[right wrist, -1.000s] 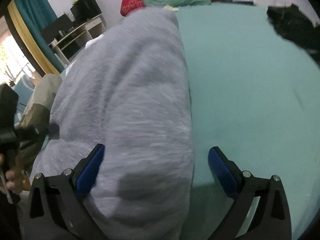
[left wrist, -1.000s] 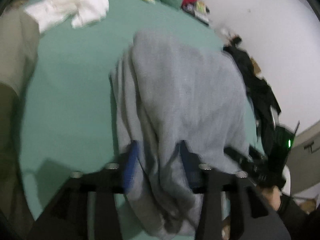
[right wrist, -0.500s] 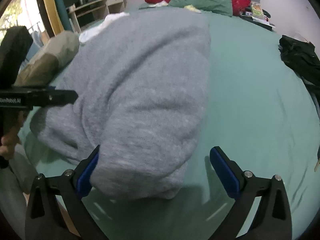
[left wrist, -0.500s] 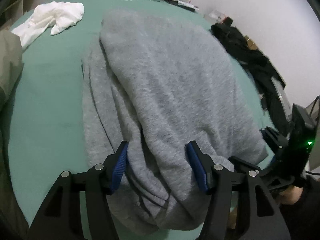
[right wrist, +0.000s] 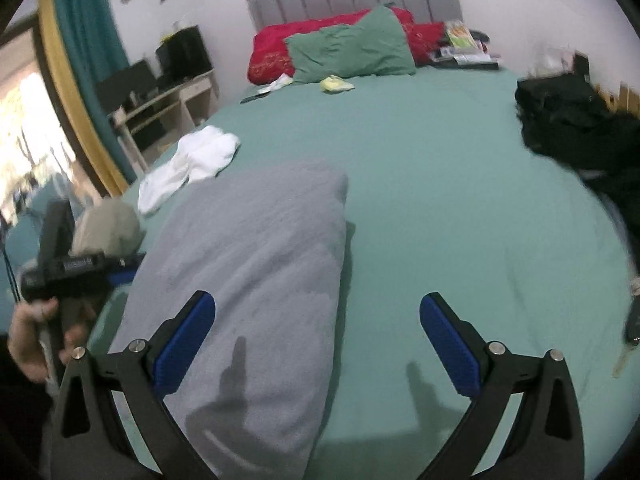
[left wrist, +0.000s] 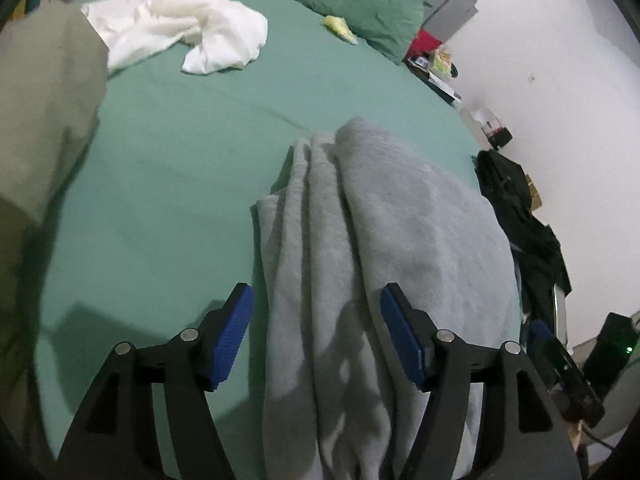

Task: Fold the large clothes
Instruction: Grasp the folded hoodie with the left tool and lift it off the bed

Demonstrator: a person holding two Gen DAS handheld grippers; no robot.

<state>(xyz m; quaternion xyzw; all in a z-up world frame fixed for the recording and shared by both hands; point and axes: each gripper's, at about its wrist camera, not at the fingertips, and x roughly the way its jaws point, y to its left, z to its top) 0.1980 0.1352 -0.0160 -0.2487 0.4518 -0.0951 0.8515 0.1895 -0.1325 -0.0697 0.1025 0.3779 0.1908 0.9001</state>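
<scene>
Garment (left wrist: pixel 384 264): long axis 12–6; left gripper (left wrist: pixel 316 340) astride its near end, gaping, holding nothing; right gripper (right wrist: pixel 316 344) gaping, empty, garment under its 9 o'clock finger.

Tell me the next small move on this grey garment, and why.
Probably lower the left gripper and close it on the grey garment's bunched left edge to straighten it: ridges run along that side, both grippers' jaws stand open, and the right gripper holds nothing.

A fleecy, matt cloth surface is shown by the grey garment (left wrist: pixel 400 240). The green bedsheet (right wrist: pixel 440 200) is seen as smooth woven fabric. Ribbed blue pads (right wrist: pixel 450 344) are carried on matt black plastic arms.
</scene>
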